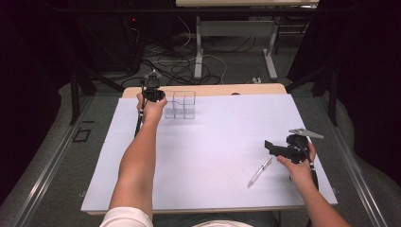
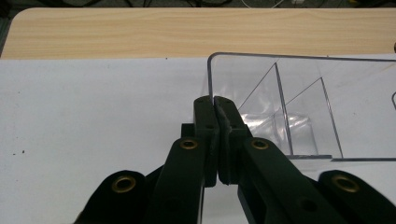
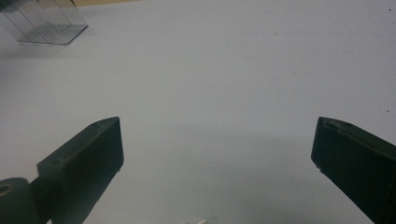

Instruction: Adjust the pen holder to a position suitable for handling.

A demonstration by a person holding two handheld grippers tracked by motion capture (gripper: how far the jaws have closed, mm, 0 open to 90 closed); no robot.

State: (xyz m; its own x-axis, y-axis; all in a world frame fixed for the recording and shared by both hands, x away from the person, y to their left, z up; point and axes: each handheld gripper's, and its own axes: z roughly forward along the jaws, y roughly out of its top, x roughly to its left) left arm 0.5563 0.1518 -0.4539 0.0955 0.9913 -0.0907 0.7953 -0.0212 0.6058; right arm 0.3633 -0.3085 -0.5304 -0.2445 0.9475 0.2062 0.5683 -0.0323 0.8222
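clear divided organizer [image 1: 180, 105], upper centre of the high view, on white sheet [image 1: 208, 156]; wall pinched by left gripper [image 2: 214, 100], clamped tight. right gripper [image 3: 217, 140] lower right, gaping wide, holding nothing; pen [image 1: 259, 171] just beside.

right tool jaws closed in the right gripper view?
No. The right tool has its two black jaws standing far apart, with bare white table cover showing between them.

Your white sheet [image 1: 213, 156] covers the wooden tabletop [image 1: 222, 89], bare along the far edge. Beyond: tangled floor cables [image 1: 175, 66], white desk legs [image 1: 198, 52], possibly a power strip [image 1: 256, 80].
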